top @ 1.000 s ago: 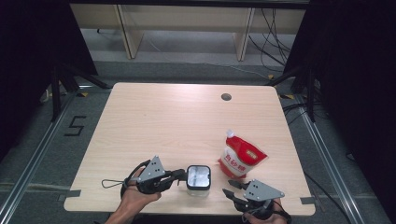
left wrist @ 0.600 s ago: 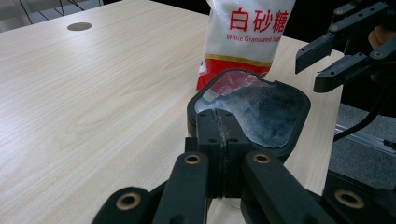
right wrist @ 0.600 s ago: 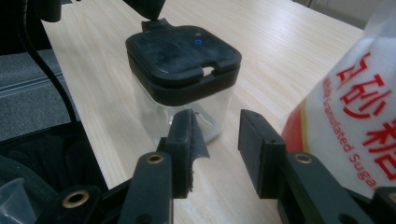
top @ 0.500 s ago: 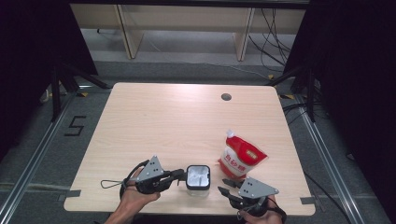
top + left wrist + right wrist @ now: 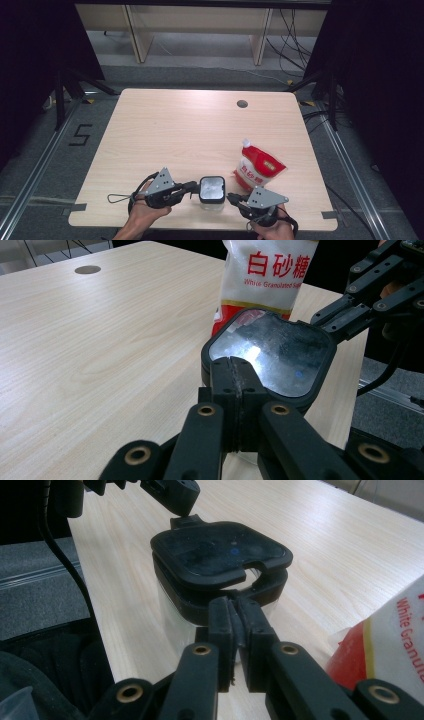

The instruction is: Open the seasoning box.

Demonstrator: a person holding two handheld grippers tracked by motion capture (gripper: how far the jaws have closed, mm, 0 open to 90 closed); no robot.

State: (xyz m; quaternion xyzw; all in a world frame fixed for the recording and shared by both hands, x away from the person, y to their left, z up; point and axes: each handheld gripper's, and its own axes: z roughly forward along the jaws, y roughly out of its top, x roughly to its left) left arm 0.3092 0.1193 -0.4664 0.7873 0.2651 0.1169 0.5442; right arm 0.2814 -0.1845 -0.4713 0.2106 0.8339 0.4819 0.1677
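The jar (image 5: pixel 211 191) stands at the bench's (image 5: pixel 190 130) six o'clock edge. Left gripper (image 5: pixel 192 187) fingers pinch its lid tab at nine o'clock, steadying it; right gripper (image 5: pixel 231 197) fingers have just closed together at its three o'clock rim.

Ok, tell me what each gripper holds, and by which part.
Left gripper pinches the container lid rim; right gripper pinches a tab on the opposite rim.

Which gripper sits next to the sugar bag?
The right gripper: the red-and-white bag of white granulated sugar stands just beyond it. The left gripper is on the far side of the lidded jar, away from the bag.
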